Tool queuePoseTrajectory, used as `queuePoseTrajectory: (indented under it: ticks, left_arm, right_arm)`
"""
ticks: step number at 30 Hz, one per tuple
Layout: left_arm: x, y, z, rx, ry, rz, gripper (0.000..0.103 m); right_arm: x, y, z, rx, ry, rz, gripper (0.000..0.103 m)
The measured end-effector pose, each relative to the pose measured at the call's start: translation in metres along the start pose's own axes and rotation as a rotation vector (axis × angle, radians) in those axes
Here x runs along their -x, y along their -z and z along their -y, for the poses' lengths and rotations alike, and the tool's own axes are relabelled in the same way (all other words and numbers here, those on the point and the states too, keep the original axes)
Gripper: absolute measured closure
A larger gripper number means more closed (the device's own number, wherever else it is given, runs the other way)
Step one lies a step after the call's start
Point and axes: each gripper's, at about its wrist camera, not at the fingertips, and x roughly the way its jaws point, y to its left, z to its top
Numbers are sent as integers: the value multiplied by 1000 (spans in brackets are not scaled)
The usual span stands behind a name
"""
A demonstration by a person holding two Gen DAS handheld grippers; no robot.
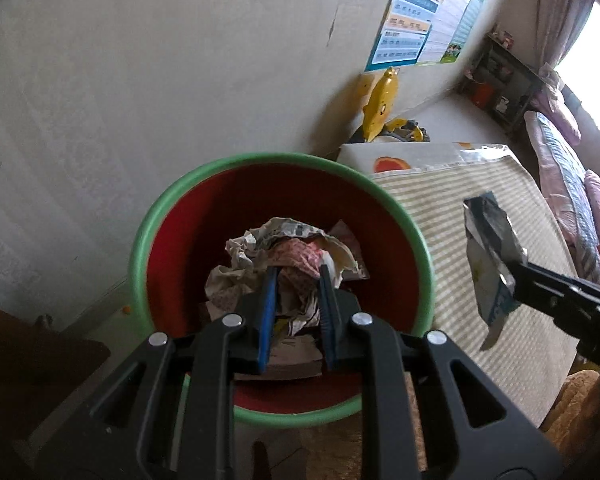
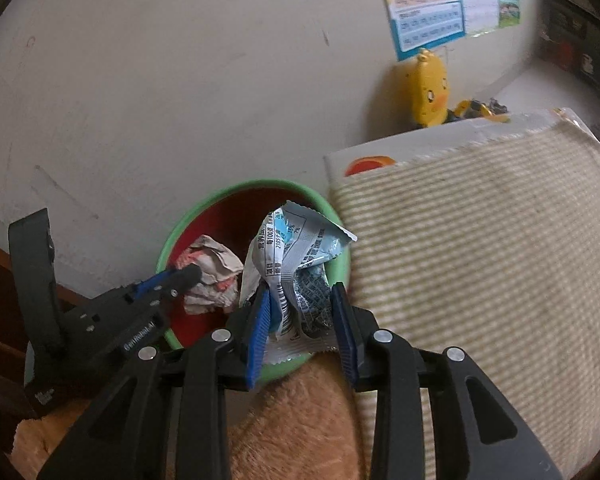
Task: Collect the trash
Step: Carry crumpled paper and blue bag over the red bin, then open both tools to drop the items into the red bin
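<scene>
A bin with a green rim (image 1: 168,208) and red inside stands by the wall, holding crumpled paper (image 1: 284,248). My left gripper (image 1: 298,280) hangs over the bin with crumpled paper between its blue pads (image 1: 269,300); whether it still grips is unclear. My right gripper (image 2: 302,298) is shut on a silver-blue snack wrapper (image 2: 296,248) just over the bin's right rim (image 2: 340,220). The wrapper also shows in the left wrist view (image 1: 488,256), right of the bin, over the striped cloth.
A table with a striped green-white cloth (image 2: 480,260) lies right of the bin. A yellow toy (image 2: 428,88) leans on the wall under a poster (image 2: 440,0). A tan fuzzy fabric (image 2: 300,420) lies below. A bed (image 1: 572,184) stands at far right.
</scene>
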Motion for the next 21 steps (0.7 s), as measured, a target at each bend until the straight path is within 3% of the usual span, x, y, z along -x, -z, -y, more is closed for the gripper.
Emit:
queuePoseTrajectory:
  ticks: [14, 17, 21]
  left_arm:
    - [-8, 1, -17, 29, -2, -12, 83]
    - [-9, 1, -18, 30, -6, -14, 82]
    - [-7, 2, -22, 46, -8, -5, 55]
  right_arm:
    - [-23, -15, -17, 42, 13, -29, 71]
    - [-22, -10, -21, 41, 13, -35, 62]
    - [-23, -11, -22, 42, 1, -38, 54]
